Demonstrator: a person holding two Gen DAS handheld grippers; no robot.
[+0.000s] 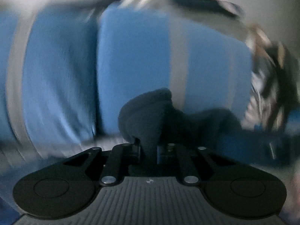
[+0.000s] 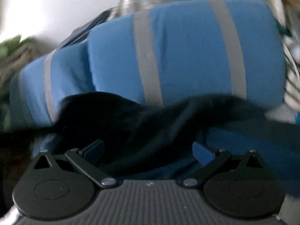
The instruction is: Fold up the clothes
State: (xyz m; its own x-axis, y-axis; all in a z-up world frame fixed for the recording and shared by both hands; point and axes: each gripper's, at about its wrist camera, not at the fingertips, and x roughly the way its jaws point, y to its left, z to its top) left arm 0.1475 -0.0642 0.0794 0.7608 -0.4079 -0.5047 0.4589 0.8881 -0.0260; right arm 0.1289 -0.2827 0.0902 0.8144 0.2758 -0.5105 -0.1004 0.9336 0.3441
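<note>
A dark navy garment bunches up in front of my left gripper, whose fingers are close together and shut on a fold of it. In the right wrist view the same dark garment drapes across and between the wide-apart blue fingertips of my right gripper, which stands open. The cloth hides the space between the fingers. Both views are blurred by motion.
Two blue pillows with grey stripes lie just beyond the garment. Patterned fabric sits at the right. Green and beige items lie at the left, below a white wall.
</note>
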